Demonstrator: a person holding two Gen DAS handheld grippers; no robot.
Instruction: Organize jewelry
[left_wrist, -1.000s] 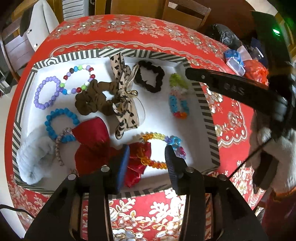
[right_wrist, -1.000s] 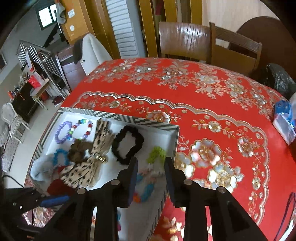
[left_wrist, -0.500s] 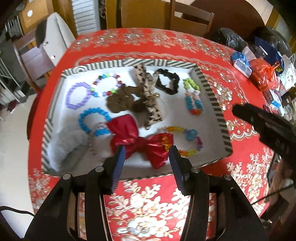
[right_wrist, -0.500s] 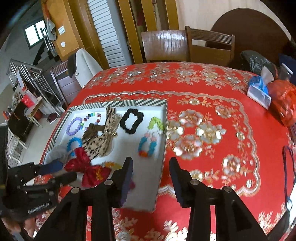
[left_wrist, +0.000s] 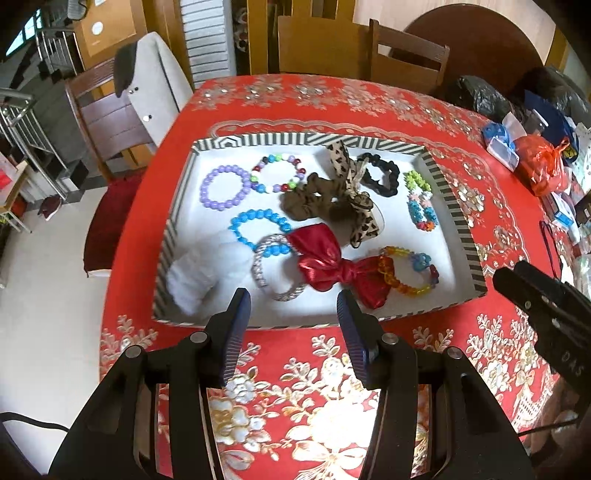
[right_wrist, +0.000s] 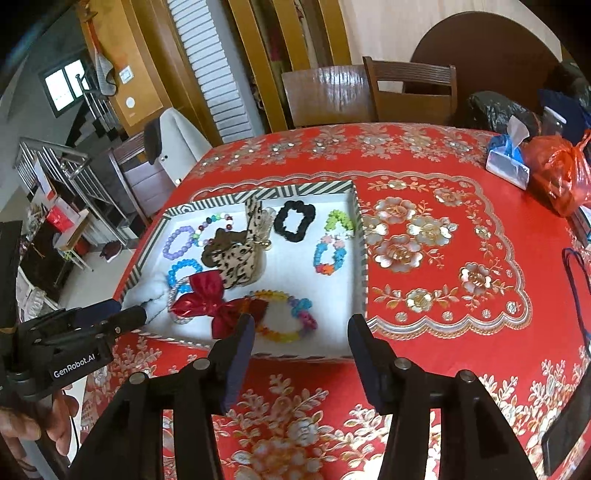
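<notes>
A striped-rim white tray (left_wrist: 458, 221) (right_wrist: 360, 258) on the red tablecloth holds jewelry: a purple bead bracelet (left_wrist: 221, 188), a blue bead bracelet (left_wrist: 258, 229), a red satin bow (left_wrist: 332, 264) (right_wrist: 210, 299), a leopard bow (left_wrist: 354, 192), a brown scrunchie (left_wrist: 314, 201), a black scrunchie (left_wrist: 382, 177) (right_wrist: 295, 221), an orange-and-blue bead bracelet (left_wrist: 410, 271) (right_wrist: 284, 314) and a white fluffy scrunchie (left_wrist: 203, 273). My left gripper (left_wrist: 291, 325) is open and empty above the tray's near rim. My right gripper (right_wrist: 301, 347) is open and empty at the near right corner.
Red and black bags and a blue tissue pack (right_wrist: 506, 162) crowd the table's far right. Wooden chairs (right_wrist: 410, 92) stand behind the table. A chair with a white coat (left_wrist: 147, 85) stands at the left. A dark cord (right_wrist: 576, 280) lies at the right edge.
Both grippers have pulled back and up from the tray, and their jaws have opened wider. The jewelry has not moved.
</notes>
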